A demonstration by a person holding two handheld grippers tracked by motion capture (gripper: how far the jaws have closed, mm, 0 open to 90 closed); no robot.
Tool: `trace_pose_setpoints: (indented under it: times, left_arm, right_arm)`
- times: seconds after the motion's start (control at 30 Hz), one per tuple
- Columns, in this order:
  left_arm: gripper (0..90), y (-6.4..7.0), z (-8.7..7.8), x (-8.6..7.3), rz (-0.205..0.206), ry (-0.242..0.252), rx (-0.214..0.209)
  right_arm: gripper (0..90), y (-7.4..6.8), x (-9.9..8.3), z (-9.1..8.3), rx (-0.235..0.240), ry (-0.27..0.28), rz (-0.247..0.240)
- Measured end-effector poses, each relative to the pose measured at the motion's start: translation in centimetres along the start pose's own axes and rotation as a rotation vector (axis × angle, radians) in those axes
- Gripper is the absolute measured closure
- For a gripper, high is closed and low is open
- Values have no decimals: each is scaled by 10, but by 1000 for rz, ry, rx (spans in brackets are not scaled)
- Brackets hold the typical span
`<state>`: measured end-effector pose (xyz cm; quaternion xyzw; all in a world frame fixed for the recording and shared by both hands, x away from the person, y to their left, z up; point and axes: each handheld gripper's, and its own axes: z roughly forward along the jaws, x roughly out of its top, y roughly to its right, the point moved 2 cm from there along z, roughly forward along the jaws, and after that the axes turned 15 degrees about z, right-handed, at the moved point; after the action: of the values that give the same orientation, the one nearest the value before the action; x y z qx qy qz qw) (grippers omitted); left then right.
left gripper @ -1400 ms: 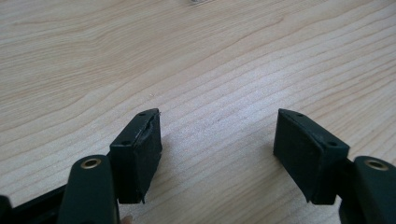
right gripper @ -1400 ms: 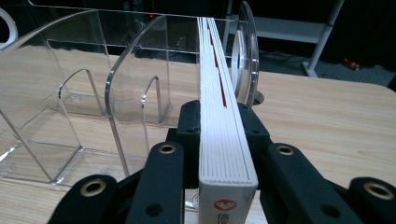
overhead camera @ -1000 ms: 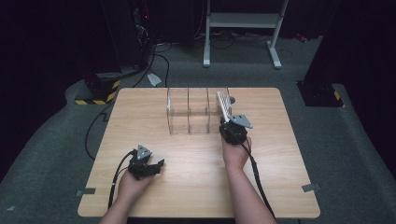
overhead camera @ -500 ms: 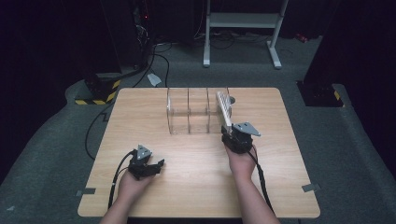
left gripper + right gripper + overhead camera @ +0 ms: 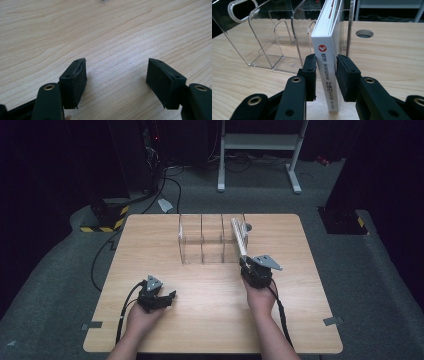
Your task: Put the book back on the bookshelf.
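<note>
- the right gripper [image 5: 326,75] has its jaws clamped on the spine of a white book [image 5: 327,60], one pad on each cover, low on the spine.
- the book stands upright with its spine toward the camera, red mark and dark print running down it; its far part sits in the end slot of the clear rack [image 5: 274,50], between two clear dividers.
- in the high view the book [image 5: 238,237] leans along the rack's [image 5: 210,240] right end, and the right gripper [image 5: 246,262] meets its near edge just in front of the rack.
- the rack's other slots hold nothing; it stands on the wooden table [image 5: 150,245] toward the far edge.
- a round hole [image 5: 364,33] in the table lies just right of the rack.
- the left gripper [image 5: 169,296] rests on the near left part of the table, well apart from the rack.
- in its own view the left gripper [image 5: 116,73] has its jaws wide apart with nothing between them, just bare wood [image 5: 112,32].
</note>
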<state>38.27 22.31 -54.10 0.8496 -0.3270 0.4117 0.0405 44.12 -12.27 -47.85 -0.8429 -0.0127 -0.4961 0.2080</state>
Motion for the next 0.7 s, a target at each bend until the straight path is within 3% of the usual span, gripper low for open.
trace_pose_setpoints:
  times: [0.7]
  left_arm:
    - [329, 0, 0, 0, 3, 2, -2]
  right_arm:
    - [719, -2, 2, 6, -35, 22, 39]
